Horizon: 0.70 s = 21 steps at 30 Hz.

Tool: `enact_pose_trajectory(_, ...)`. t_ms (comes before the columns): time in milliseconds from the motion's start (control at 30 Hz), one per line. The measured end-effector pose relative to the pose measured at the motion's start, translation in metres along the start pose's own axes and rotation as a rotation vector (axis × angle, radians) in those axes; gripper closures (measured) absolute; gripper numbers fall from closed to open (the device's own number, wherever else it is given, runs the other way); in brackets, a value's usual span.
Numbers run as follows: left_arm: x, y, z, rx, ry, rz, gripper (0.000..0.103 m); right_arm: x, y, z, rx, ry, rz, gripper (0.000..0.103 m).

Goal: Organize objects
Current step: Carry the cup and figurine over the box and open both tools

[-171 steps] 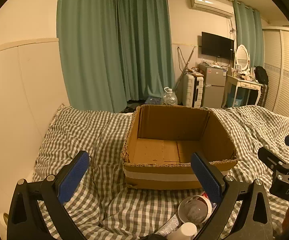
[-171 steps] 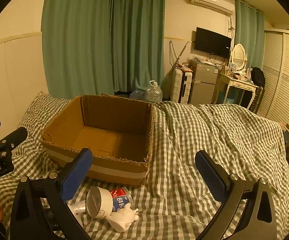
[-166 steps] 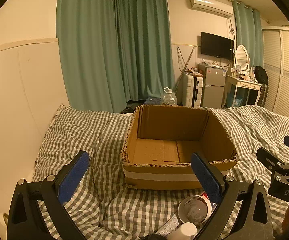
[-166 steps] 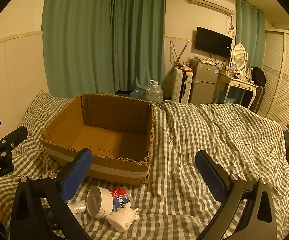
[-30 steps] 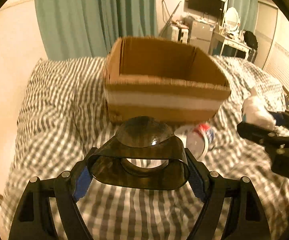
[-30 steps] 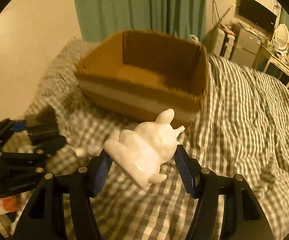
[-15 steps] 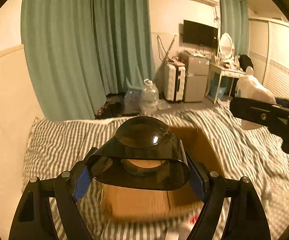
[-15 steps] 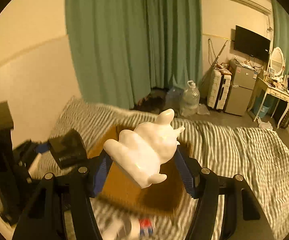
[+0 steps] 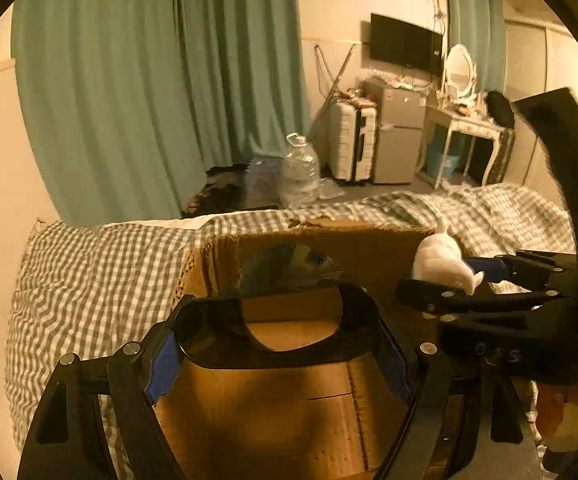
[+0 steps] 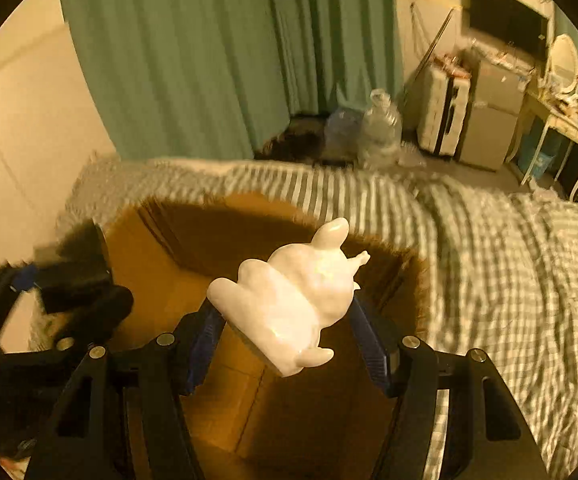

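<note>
An open cardboard box (image 9: 273,412) lies on a checked bed; it also shows in the right wrist view (image 10: 157,276). My left gripper (image 9: 279,344) is shut on a dark see-through plastic cup (image 9: 285,312) and holds it above the box's inside. My right gripper (image 10: 285,328) is shut on a white rabbit figurine (image 10: 293,296) and holds it over the box too. In the left wrist view the right gripper (image 9: 469,280) and the figurine (image 9: 441,260) sit at the right, above the box's far right corner.
The checked bedspread (image 9: 89,276) spreads around the box and to the right (image 10: 509,260). Green curtains (image 9: 149,80), water bottles (image 9: 301,172), a suitcase, a small fridge and a dressing table stand beyond the bed.
Both grippers have moved forward and tilted down, so each held thing now hangs over the open box. Earlier both grippers were open and empty with the objects lying in front of the box.
</note>
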<state>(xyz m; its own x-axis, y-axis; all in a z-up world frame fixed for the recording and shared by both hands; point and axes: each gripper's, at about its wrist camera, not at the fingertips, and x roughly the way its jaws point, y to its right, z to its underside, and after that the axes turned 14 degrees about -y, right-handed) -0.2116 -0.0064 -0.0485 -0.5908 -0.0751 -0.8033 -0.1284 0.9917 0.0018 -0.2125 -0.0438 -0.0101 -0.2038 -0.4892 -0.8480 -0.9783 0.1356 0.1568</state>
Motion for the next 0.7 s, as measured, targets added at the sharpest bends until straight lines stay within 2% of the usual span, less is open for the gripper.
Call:
enact_pose_trajectory(33, 0.003, 0.000, 0.001, -0.006, -0.012, -0.009, 0.020, 0.005, 0.003, -0.002, 0.002, -0.010, 0.001, 0.041)
enact_pose_trajectory(133, 0.015, -0.001, 0.002, -0.014, -0.054, 0.027, 0.020, 0.011, 0.010, -0.005, 0.005, -0.018, -0.004, 0.041)
enact_pose_trajectory(200, 0.021, 0.000, 0.003, -0.013, -0.077, 0.015, 0.019, 0.012, 0.015, -0.005, 0.025, -0.027, -0.009, 0.041)
enact_pose_trajectory(267, 0.021, 0.002, 0.003, -0.013, -0.084, 0.013, 0.018, 0.008, 0.018, -0.004, 0.048, -0.022, -0.014, 0.031)
enact_pose_trajectory(333, 0.014, 0.003, 0.006, -0.027, -0.068, 0.006, 0.005, -0.001, 0.017, -0.004, 0.051, -0.009, -0.020, 0.026)
enact_pose_trajectory(367, 0.011, 0.002, 0.008, -0.033, -0.058, 0.003, 0.003, -0.006, 0.015, -0.005, 0.055, -0.002, -0.034, 0.022)
enact_pose_trajectory(433, -0.001, 0.003, 0.010, -0.034, -0.039, 0.004, 0.003, -0.023, 0.015, -0.005, 0.067, 0.038, -0.060, 0.019)
enact_pose_trajectory(467, -0.007, 0.002, 0.012, -0.150, -0.025, -0.042, 0.003, -0.030, 0.015, -0.004, 0.067, 0.059, -0.056, 0.019)
enact_pose_trajectory(567, -0.028, 0.000, 0.024, -0.164, -0.007, -0.053, 0.002, -0.067, 0.005, 0.004, 0.058, 0.126, -0.019, 0.019)
enact_pose_trajectory(700, -0.065, -0.002, 0.036, -0.191, 0.005, -0.039, 0.002, -0.121, -0.010, 0.030, 0.025, 0.213, -0.016, 0.019)
